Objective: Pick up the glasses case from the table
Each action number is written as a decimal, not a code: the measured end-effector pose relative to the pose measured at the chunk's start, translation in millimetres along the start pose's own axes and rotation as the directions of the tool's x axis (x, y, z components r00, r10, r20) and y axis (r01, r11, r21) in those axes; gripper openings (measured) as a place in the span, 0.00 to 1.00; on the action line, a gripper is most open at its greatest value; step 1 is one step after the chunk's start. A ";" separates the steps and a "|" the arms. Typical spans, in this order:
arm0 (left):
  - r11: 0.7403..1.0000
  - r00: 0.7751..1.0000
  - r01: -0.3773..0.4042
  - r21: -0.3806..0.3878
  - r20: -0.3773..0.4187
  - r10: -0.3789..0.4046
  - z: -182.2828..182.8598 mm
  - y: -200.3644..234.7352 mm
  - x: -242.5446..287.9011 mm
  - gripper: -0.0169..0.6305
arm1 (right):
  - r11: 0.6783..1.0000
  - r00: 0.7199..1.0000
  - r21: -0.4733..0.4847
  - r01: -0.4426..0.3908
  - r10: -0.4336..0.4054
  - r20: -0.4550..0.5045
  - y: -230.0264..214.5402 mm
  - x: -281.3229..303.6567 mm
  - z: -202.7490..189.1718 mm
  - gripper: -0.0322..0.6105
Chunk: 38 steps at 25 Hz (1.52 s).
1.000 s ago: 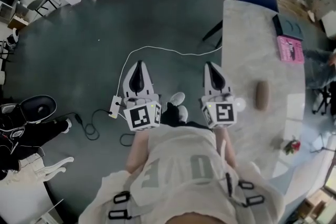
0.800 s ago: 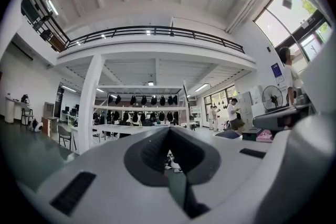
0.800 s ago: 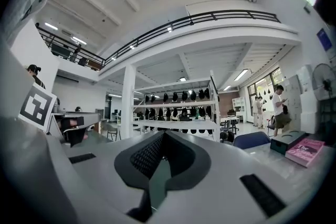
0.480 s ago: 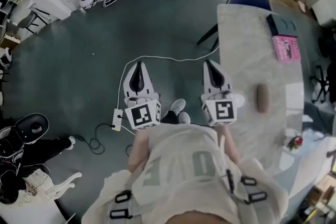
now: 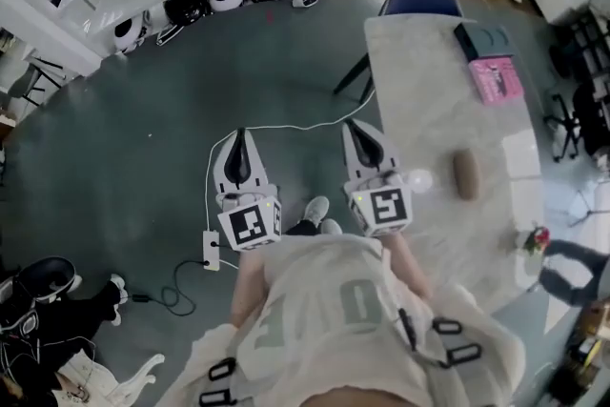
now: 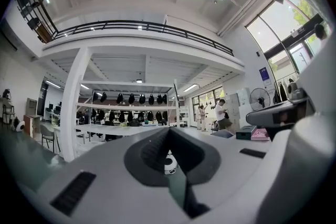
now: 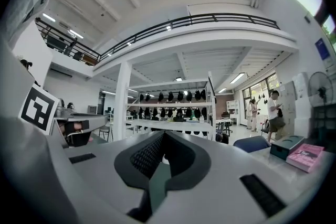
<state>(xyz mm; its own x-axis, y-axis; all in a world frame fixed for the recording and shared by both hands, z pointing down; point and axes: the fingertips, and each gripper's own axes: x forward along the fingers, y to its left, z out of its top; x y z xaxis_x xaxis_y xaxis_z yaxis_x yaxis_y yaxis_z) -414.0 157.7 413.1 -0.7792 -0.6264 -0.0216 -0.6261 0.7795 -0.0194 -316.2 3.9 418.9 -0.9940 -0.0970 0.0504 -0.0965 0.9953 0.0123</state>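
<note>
The glasses case (image 5: 465, 174), a brown oval, lies on the pale marble table (image 5: 429, 81) in the head view. My right gripper (image 5: 355, 129) hangs over the table's left edge, to the left of the case and apart from it. It is shut and holds nothing. My left gripper (image 5: 240, 138) is further left, over the dark floor, with its fingers closed together and empty. In the left gripper view (image 6: 169, 136) and the right gripper view (image 7: 164, 136) the jaws meet along a seam. The case appears in neither gripper view.
A small white round object (image 5: 420, 181) sits on the table between my right gripper and the case. A pink book (image 5: 495, 78) and a dark box (image 5: 483, 40) lie at the table's far end, beside a blue chair (image 5: 419, 0). A white cable and a power strip (image 5: 210, 250) lie on the floor.
Both grippers have moved along level together, still side by side and shut. The table and the case have slid slightly left in the head view.
</note>
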 end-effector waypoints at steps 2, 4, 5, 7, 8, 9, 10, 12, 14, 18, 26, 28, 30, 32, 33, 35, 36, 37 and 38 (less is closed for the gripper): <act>0.999 0.999 0.032 -0.015 -0.005 -0.032 -5.0 -4.9 6.6 0.03 | 0.999 0.999 -0.018 0.030 -0.030 -0.010 -5.8 -3.1 -3.4 0.05; 0.997 0.997 0.079 -0.008 -0.012 -0.079 -10.3 -13.3 20.9 0.03 | 0.997 0.997 -0.027 0.075 -0.075 -0.015 -17.5 -4.4 -9.0 0.05; 0.994 0.994 0.111 0.005 -0.013 -0.111 -12.4 -18.8 30.3 0.03 | 0.994 0.994 -0.028 0.103 -0.104 -0.015 -24.5 -5.3 -10.7 0.05; 0.980 0.980 0.198 0.029 -0.020 -0.197 -11.9 -32.4 48.1 0.03 | 0.983 0.983 -0.023 0.182 -0.183 -0.013 -37.1 -12.6 -7.5 0.05; 0.970 0.970 0.243 0.031 -0.023 -0.242 -8.9 -40.3 55.0 0.03 | 0.974 0.974 -0.019 0.228 -0.228 -0.014 -42.6 -18.8 -3.0 0.05; 0.959 0.959 0.283 0.030 -0.025 -0.283 -5.7 -48.5 60.5 0.03 | 0.963 0.962 -0.015 0.271 -0.271 -0.019 -48.4 -25.4 0.8 0.05; 0.948 0.948 0.317 0.030 -0.024 -0.317 -4.6 -57.2 65.6 0.03 | 0.951 0.950 -0.015 0.310 -0.310 -0.023 -55.3 -31.5 1.8 0.05; 0.926 0.927 0.376 0.031 -0.019 -0.375 -13.1 -79.1 75.9 0.03 | 0.925 0.925 -0.016 0.380 -0.380 -0.015 -73.9 -43.5 -6.4 0.05; 0.902 0.902 0.431 0.030 -0.023 -0.431 -26.2 -102.2 80.4 0.03 | 0.898 0.898 -0.017 0.439 -0.439 -0.014 -90.0 -59.0 -20.9 0.05; 0.843 0.844 0.537 0.025 -0.023 -0.537 -9.9 -144.9 87.5 0.03 | 0.835 0.835 -0.021 0.550 -0.550 -0.025 -112.0 -96.3 -6.4 0.05; 0.699 0.700 0.714 0.036 -0.031 -0.713 9.5 -248.3 75.6 0.03 | 0.681 0.680 -0.014 0.732 -0.731 -0.056 -146.2 -196.9 2.6 0.05; 0.677 0.678 0.735 0.044 -0.028 -0.735 14.6 -269.8 69.3 0.03 | 0.657 0.655 -0.019 0.753 -0.753 -0.058 -155.6 -217.9 1.1 0.05; 0.645 0.647 0.762 0.047 -0.022 -0.762 19.7 -289.7 60.8 0.03 | 0.634 0.632 -0.019 0.773 -0.773 -0.058 -163.2 -235.6 0.3 0.05; 0.625 0.627 0.779 0.043 -0.017 -0.779 23.5 -309.9 52.1 0.03 | 0.619 0.618 -0.005 0.786 -0.785 -0.053 -169.7 -249.9 -0.2 0.05; 0.618 0.619 0.785 0.035 -0.016 -0.785 24.2 -321.1 46.6 0.03 | 0.615 0.614 0.001 0.789 -0.788 -0.048 -172.8 -257.2 0.2 0.05; 0.596 0.597 0.802 0.022 -0.016 -0.802 24.9 -344.1 32.5 0.03 | 0.613 0.613 0.002 0.790 -0.789 -0.042 -178.5 -272.9 1.1 0.05; 0.585 0.585 0.811 0.015 -0.012 -0.811 26.1 -355.1 24.9 0.03 | 0.612 0.612 0.002 0.791 -0.790 -0.040 -181.3 -280.6 1.0 0.05; 0.574 0.574 0.819 0.012 -0.009 -0.819 27.4 -365.4 17.3 0.03 | 0.611 0.611 0.005 0.792 -0.791 -0.039 -184.2 -288.0 0.7 0.05; 0.563 0.563 0.826 0.014 -0.007 -0.826 28.4 -375.5 9.7 0.03 | 0.609 0.609 0.012 0.793 -0.792 -0.037 -187.1 -295.2 0.4 0.05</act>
<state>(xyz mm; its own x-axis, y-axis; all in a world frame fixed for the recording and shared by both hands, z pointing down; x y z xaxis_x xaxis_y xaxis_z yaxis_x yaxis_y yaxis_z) -185.6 -141.1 391.8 0.0782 -0.9969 0.0113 -0.9960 -0.0786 -0.0433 -4.7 -153.7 401.4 -0.5268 -0.8480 0.0581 -0.8478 0.5291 0.0353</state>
